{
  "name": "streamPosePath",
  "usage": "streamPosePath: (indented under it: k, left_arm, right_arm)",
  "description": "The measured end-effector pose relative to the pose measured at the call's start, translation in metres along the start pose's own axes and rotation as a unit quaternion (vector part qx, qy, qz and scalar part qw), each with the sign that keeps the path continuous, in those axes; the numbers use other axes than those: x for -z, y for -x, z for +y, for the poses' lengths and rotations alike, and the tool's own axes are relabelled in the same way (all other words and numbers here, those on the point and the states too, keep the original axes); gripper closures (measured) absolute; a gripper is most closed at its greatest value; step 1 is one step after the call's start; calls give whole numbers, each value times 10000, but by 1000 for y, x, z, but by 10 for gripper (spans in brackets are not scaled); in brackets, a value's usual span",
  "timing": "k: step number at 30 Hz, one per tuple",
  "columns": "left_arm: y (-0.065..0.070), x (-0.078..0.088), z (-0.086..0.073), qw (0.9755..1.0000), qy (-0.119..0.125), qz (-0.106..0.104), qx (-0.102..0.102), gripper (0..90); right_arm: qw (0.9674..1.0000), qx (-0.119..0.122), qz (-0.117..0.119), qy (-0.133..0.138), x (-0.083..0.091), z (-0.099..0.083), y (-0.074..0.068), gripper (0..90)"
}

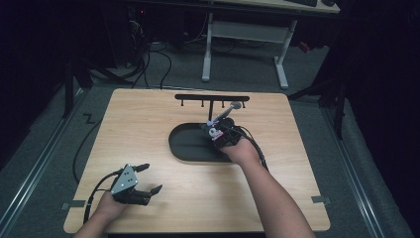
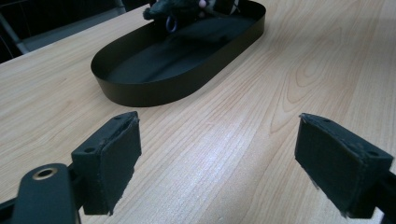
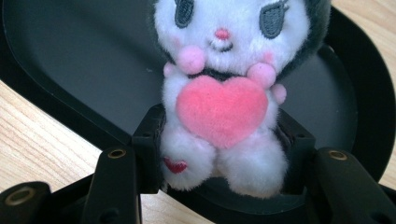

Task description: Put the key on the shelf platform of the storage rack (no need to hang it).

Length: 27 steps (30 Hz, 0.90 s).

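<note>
A small white plush toy [image 3: 223, 100] with a dark hood and a pink heart on its belly is held over the black oval tray [image 3: 84, 60]. My right gripper [image 3: 223, 156] is shut on the plush's lower body, above the tray's right end [image 1: 216, 133]. The plush [image 1: 215, 133] shows as a small white patch in the high view, with a grey piece sticking up toward the rack. My left gripper [image 1: 148, 177] rests low over the table's front left, open with nothing between its jaws [image 2: 219, 163]. From there the tray [image 2: 154, 88] lies ahead.
A black rack [image 1: 212, 98] with several small hooks stands on the wooden table [image 1: 138, 124] behind the tray. Cables trail from both grippers. Beyond the table are a grey floor and a white desk frame [image 1: 247, 34].
</note>
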<state>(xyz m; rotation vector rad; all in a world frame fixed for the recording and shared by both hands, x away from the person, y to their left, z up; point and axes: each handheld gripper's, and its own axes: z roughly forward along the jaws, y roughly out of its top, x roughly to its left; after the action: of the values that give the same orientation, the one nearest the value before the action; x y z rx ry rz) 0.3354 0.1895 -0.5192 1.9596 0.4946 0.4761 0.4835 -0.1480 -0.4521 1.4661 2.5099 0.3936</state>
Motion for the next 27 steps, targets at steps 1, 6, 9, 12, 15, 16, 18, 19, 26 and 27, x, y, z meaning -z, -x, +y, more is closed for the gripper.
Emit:
streamPosePath:
  k: [1, 6, 9, 12, 15, 16, 18, 19, 26, 27]
  left_arm:
    - [0, 0, 0, 10000, 1, 2, 1, 154]
    - [0, 0, 0, 10000, -5, 9, 2, 154]
    - [0, 1, 0, 10000, 8, 4, -12, 154]
    - [0, 1, 0, 10000, 0, -14, 0, 154]
    - [0, 1, 0, 10000, 4, -23, -15, 154]
    - [0, 1, 0, 10000, 11, -16, -26, 154]
    - [0, 0, 0, 10000, -7, -22, -36, 154]
    - [0, 0, 0, 10000, -9, -24, -42, 154]
    - [1, -2, 1, 9999, -70, -71, -124, 154]
    - [1, -2, 1, 9999, -65, -63, -122, 154]
  right_arm:
    - [10000, 64, -21, -8, 1, 2, -1, 474]
    - [9999, 107, -82, -37, -2, 6, -3, 474]
    - [9997, 143, -94, -155, -10, 6, -4, 474]
    - [9998, 105, -24, -165, -12, 3, -5, 474]
    - [9997, 97, 10, -229, -11, -2, -6, 473]
    - [9996, 149, -2, -240, -11, -4, -5, 473]
    - [9995, 155, -18, -259, -9, -7, -4, 473]
    - [9995, 144, -49, -267, -7, -8, -3, 473]
    - [9995, 121, -13, -302, -2, -20, 0, 471]
    - [9994, 62, -23, -342, -2, -23, -1, 472]
